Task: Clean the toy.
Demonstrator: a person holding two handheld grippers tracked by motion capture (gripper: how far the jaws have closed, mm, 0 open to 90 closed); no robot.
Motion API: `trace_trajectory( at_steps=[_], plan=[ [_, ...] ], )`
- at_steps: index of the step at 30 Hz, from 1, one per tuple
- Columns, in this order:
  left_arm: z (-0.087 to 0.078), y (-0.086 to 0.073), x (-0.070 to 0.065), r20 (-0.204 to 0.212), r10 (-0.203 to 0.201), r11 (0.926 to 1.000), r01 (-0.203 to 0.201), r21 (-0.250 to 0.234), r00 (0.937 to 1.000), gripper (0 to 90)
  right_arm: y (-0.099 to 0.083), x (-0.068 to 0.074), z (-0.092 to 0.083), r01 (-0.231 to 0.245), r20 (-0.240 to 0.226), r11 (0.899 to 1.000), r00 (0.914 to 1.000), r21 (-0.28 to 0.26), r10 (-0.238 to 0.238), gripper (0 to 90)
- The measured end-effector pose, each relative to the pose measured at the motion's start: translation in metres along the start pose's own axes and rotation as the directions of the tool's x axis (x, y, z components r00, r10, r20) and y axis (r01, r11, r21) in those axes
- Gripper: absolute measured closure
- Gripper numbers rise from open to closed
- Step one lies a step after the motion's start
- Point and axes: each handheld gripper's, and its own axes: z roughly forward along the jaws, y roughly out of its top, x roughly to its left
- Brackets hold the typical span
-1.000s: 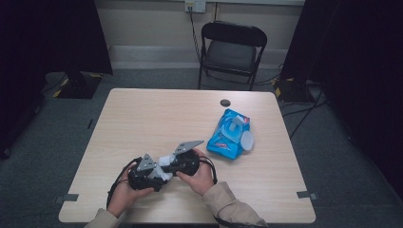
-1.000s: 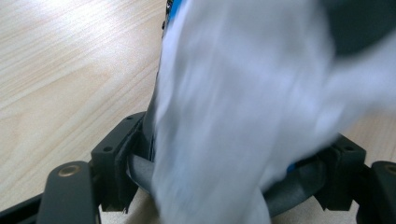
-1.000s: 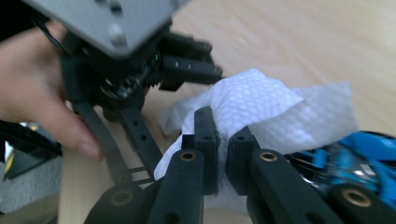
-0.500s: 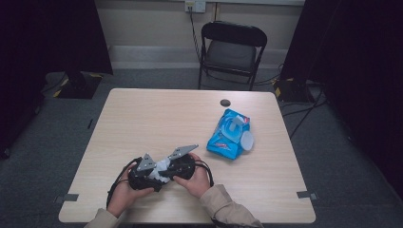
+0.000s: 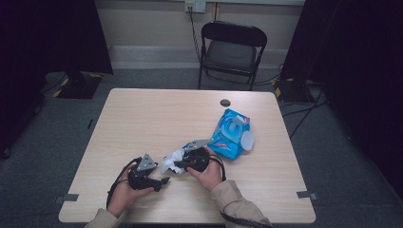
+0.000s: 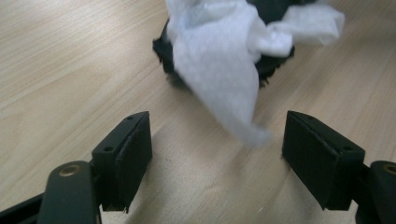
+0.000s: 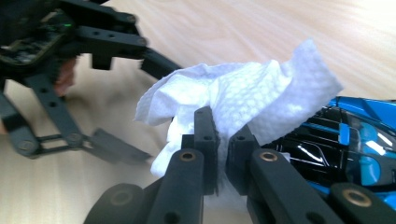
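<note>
My right gripper (image 7: 222,126) is shut on a crumpled white wipe (image 7: 243,93), which bunches up above its jaws. In the high view the right gripper (image 5: 192,159) holds the wipe (image 5: 172,160) just above the table, near the front. My left gripper (image 5: 148,176) sits a little to its left, low over the wood. In the left gripper view the left gripper (image 6: 219,126) stands wide open. A corner of the wipe (image 6: 224,70) hangs down between its jaws without touching either pad. A blue wipes pack (image 5: 233,135) lies to the right of the right gripper.
The light wooden table (image 5: 157,114) carries a small black disc (image 5: 225,102) near its far edge. A black folding chair (image 5: 232,47) stands behind the table. The left gripper (image 7: 70,70) is at the left in the right gripper view, and the blue pack (image 7: 359,135) at the right.
The right gripper has drawn a little to the right with the wipe, away from the left gripper. The left hand has stayed where it was.
</note>
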Motion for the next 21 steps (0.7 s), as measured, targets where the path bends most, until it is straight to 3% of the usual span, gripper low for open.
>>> trace_trajectory(
  at_steps=[6, 11, 13, 15, 21],
  plan=[
    [0.0, 0.0, 0.0, 0.0, 0.0, 1.0, 0.0, 0.0, 1.0, 23.9, -0.001, -0.014, -0.009, -0.015, 0.057, 1.0, 0.9983, -0.005, 0.015, 86.2],
    [0.0, 0.0, 0.0, 0.0, 0.0, 1.0, 0.0, -0.001, 1.0, 24.0, -0.002, -0.016, -0.01, -0.013, 0.071, 1.0, 0.9974, -0.011, 0.014, 86.2],
    [-0.001, 0.0, 0.0, 0.002, -0.003, 1.0, 0.003, -0.006, 1.0, 25.4, -0.002, -0.016, -0.01, -0.008, 0.069, 1.0, 0.9976, -0.011, 0.009, 86.2],
    [-0.001, -0.001, 0.0, 0.007, 0.004, 0.9999, -0.004, -0.012, 1.0, 32.3, -0.002, -0.016, -0.01, -0.015, 0.061, 1.0, 0.998, -0.01, 0.016, 86.2],
    [-0.001, -0.001, 0.0, 0.006, 0.004, 0.9999, -0.004, -0.013, 1.0, 32.6, -0.004, -0.015, -0.009, -0.027, 0.043, 0.999, 0.9987, -0.017, 0.028, 86.3]
  ],
)
